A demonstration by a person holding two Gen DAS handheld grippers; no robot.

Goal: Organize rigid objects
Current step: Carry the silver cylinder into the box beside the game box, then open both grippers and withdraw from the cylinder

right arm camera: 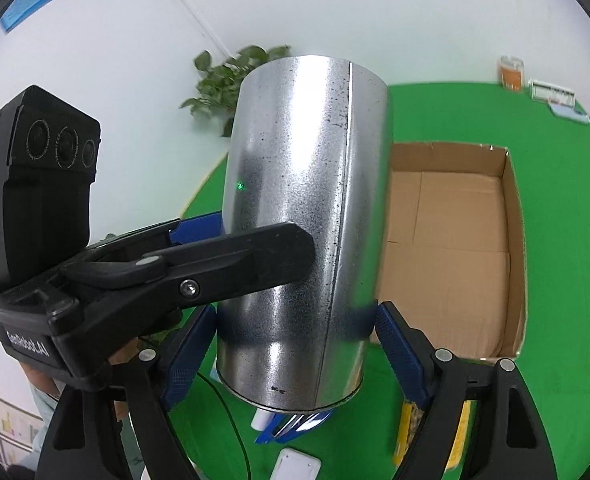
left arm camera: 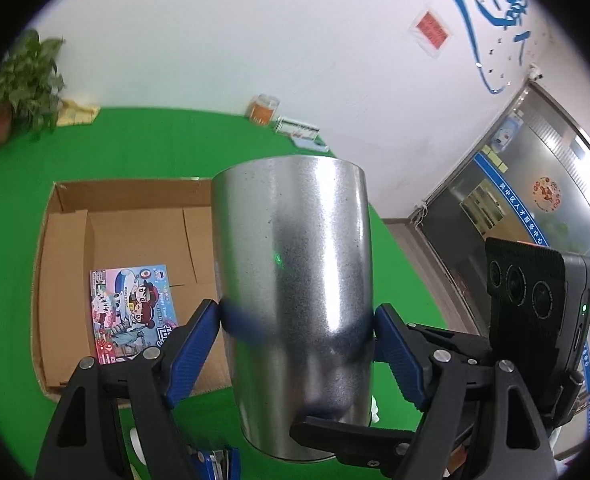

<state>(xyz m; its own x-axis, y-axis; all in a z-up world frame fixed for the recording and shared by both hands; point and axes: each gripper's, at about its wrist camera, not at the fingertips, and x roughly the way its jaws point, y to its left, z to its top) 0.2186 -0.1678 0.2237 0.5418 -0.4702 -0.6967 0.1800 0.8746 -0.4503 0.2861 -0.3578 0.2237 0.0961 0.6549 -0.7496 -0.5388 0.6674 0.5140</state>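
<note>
A shiny metal can (left arm camera: 295, 280) is held in the air above the green table, upright and slightly tilted. My left gripper (left arm camera: 297, 316) is shut on its lower part, and my right gripper (right arm camera: 295, 320) is shut on the metal can (right arm camera: 303, 220) from another side. Each gripper's body shows in the other's view. An open cardboard box (left arm camera: 135, 240) lies behind the can; it also shows in the right wrist view (right arm camera: 455, 240). A colourful cartoon card (left arm camera: 131, 312) lies flat inside the box.
Small items lie on the green cloth under the can: a blue object (right arm camera: 291, 424), a white device (right arm camera: 297, 466), a yellow pack (right arm camera: 405, 432). A potted plant (left arm camera: 19, 84), an orange jar (left arm camera: 263, 110) and a clear case (left arm camera: 299, 128) stand by the wall.
</note>
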